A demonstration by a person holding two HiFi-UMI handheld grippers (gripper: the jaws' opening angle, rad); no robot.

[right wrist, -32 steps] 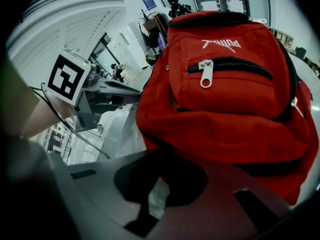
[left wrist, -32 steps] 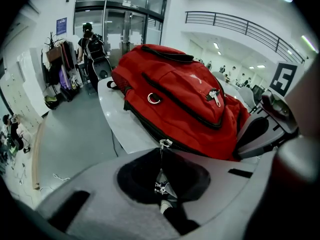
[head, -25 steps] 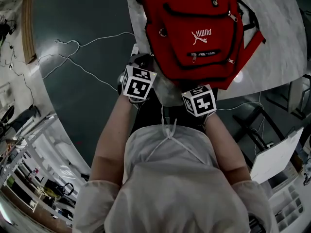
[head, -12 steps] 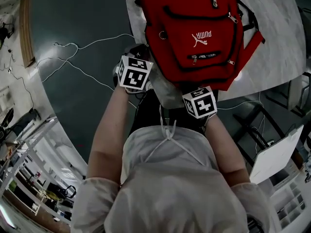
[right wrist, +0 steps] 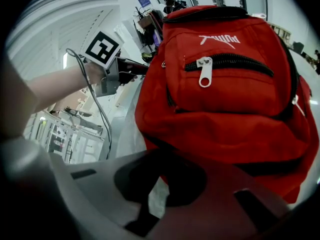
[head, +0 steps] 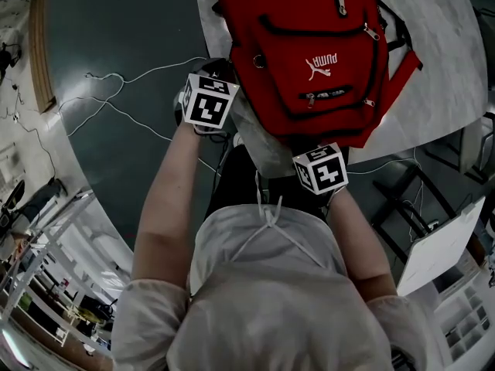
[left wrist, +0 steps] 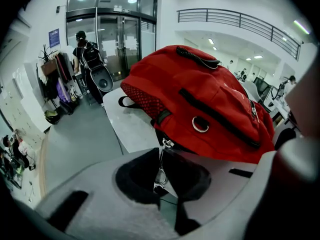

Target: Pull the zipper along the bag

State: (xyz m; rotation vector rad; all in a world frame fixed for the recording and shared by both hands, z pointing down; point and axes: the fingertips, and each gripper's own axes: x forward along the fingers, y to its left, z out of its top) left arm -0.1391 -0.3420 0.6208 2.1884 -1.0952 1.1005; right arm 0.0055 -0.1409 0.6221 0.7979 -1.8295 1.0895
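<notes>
A red backpack [head: 309, 45] lies on a white table [head: 441, 52], front pockets up. At the bag's left side, my left gripper [head: 232, 95] is shut on the metal zipper pull [left wrist: 160, 176], which hangs taut from the slider [left wrist: 166, 144] on the bag's dark side zipper. My right gripper [head: 313, 147] is at the bag's near bottom edge. In the right gripper view its dark pads [right wrist: 175, 179] are closed over a fold of red fabric [right wrist: 210, 139]. The left gripper [right wrist: 115, 69] also shows there, beside the bag.
White cables [head: 131, 76] trail over the dark floor left of the table. Black straps [head: 398, 22] stick out at the bag's right. A person [left wrist: 85, 49] stands by glass doors far off. Shelving [head: 46, 269] and a white desk [head: 441, 246] flank the person holding the grippers.
My left gripper has moved up the picture along the bag's left side, still holding the zipper pull. The right gripper has stayed at the bottom edge.
</notes>
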